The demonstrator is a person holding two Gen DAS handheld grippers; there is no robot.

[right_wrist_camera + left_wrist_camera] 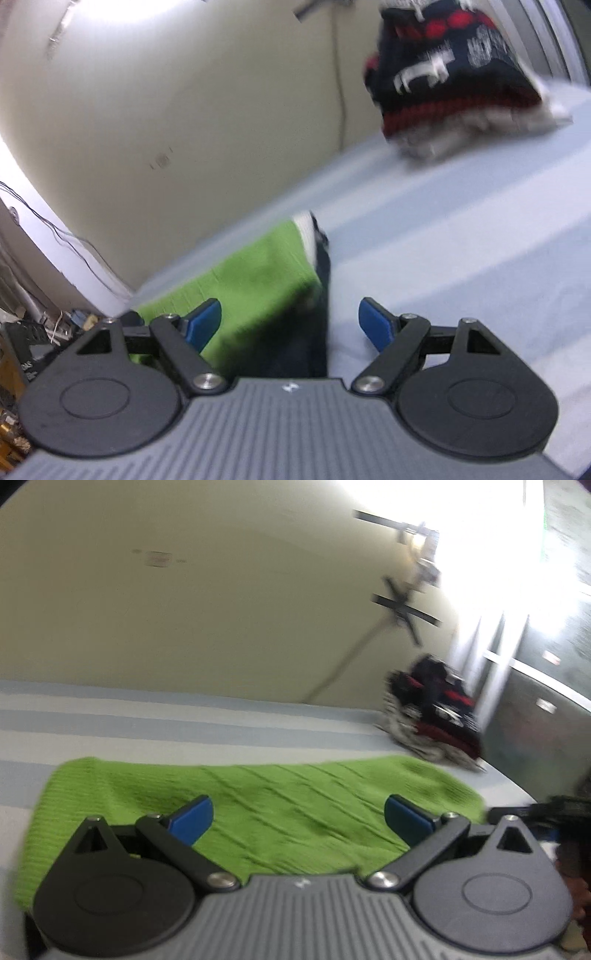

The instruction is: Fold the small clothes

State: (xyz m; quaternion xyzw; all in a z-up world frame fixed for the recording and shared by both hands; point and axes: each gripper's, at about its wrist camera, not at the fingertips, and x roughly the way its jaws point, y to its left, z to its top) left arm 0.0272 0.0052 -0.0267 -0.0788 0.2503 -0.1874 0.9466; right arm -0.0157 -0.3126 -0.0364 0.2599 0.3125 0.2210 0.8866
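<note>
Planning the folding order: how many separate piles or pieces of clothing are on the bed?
2: a green knit piece spread flat near the fingers, and a dark red-and-white heap farther back by the wall. The heap may hide several garments.

No text can be read; the dark knit garment bears white marks, perhaps lettering, too blurred.

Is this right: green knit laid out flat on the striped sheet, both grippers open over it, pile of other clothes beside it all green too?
Not the pile. The left wrist view shows the clothes pile dark navy, red and white. The green knit, striped sheet, open left gripper and right gripper are as stated.
</note>
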